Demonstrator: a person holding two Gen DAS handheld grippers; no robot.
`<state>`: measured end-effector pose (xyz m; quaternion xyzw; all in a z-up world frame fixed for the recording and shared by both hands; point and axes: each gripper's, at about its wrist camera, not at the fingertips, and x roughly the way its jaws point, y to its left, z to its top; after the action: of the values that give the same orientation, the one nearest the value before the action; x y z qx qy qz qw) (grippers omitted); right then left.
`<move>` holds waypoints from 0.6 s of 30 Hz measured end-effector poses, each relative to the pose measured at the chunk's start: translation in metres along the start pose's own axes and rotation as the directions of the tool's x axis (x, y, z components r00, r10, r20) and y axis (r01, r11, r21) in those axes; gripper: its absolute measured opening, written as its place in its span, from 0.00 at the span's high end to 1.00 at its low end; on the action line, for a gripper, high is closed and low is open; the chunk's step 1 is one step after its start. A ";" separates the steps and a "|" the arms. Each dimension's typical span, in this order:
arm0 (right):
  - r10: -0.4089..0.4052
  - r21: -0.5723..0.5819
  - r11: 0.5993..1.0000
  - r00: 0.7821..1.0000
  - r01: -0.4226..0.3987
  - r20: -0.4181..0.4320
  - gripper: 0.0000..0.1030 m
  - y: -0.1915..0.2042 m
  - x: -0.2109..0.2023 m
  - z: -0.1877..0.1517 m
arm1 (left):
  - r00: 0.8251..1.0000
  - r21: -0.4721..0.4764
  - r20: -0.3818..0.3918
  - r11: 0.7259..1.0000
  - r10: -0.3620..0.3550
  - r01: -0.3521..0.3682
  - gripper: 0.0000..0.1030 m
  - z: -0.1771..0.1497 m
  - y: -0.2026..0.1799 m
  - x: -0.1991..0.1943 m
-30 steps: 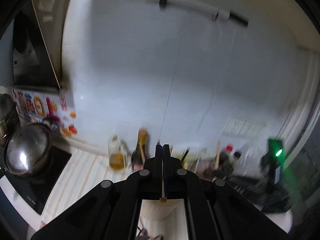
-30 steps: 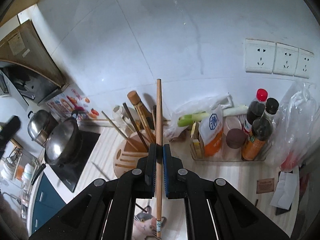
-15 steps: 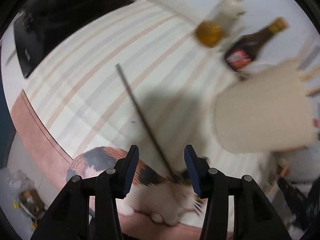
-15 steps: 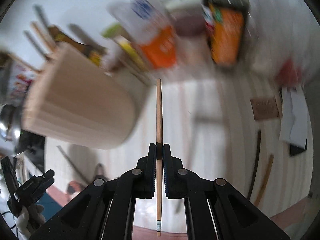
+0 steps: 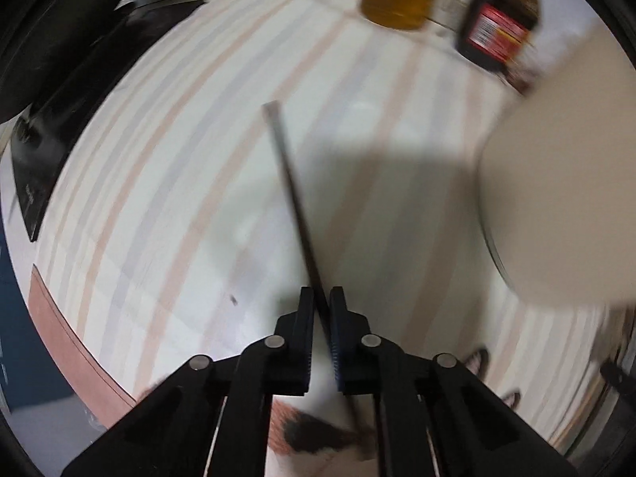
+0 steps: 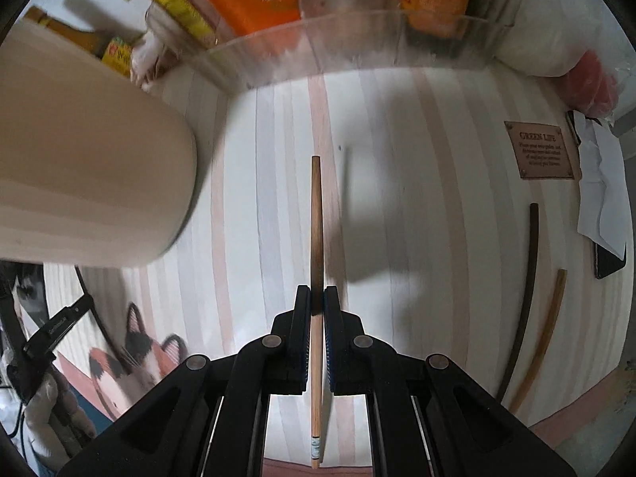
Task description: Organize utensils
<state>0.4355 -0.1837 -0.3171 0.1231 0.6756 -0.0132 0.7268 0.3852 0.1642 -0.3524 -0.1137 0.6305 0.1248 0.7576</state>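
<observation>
My left gripper points down at the striped mat and is shut on a thin dark chopstick, which slants up and to the left from its jaws. In my right gripper, also pointing down and shut, a light wooden chopstick runs straight through the jaws. The beige utensil holder stands at the left in the right wrist view. It is also in the left wrist view, where the holder fills the right side. A dark chopstick and a light one lie on the mat at the right.
An oil bottle and a dark sauce bottle stand at the back by the wall. A black cooktop lies to the left. A clear tray holds packets behind the mat. Paper and a phone lie at the right edge.
Both grippers tipped from facing the wall to pointing down and sank toward the mat. The left one opened around the dark chopstick, then closed on it. The right kept its wooden chopstick.
</observation>
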 end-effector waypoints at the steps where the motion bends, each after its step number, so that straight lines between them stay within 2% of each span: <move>1: -0.005 -0.012 1.000 1.000 0.005 -0.007 0.94 0.000 0.001 -0.003 | 1.000 0.019 -0.005 1.000 -0.005 0.005 0.97 -0.007 -0.004 -0.001; 5: -0.020 -0.051 0.999 0.999 0.018 -0.032 0.94 0.001 0.005 -0.015 | 0.998 0.107 -0.044 0.993 -0.048 0.052 0.97 -0.055 -0.021 -0.012; 9: -0.036 -0.081 0.996 0.998 0.031 -0.055 0.94 0.000 0.010 -0.027 | 0.986 0.147 -0.123 0.980 -0.115 0.133 0.97 -0.105 -0.034 -0.022; 11: -0.040 -0.085 0.996 0.997 0.034 -0.063 0.94 -0.001 0.011 -0.030 | 0.982 0.178 -0.142 0.973 -0.122 0.146 0.96 -0.118 -0.042 -0.025; 15: -0.049 -0.086 0.995 0.996 0.043 -0.068 0.94 -0.005 0.012 -0.033 | 0.983 0.197 -0.150 0.971 -0.109 0.138 0.92 -0.117 -0.050 -0.026; 16: -0.050 -0.083 0.996 0.996 0.044 -0.068 0.94 -0.005 0.013 -0.032 | 0.983 0.196 -0.150 0.971 -0.110 0.139 0.92 -0.102 -0.057 -0.023; 18: -0.051 -0.077 0.996 0.996 0.046 -0.068 0.94 -0.007 0.013 -0.032 | 0.985 0.211 -0.138 0.969 -0.099 0.127 0.92 -0.093 -0.064 -0.022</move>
<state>0.4037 -0.1818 -0.3330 0.0798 0.7035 -0.0011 0.7062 0.3160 0.0720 -0.3464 -0.0728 0.6797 0.0038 0.7299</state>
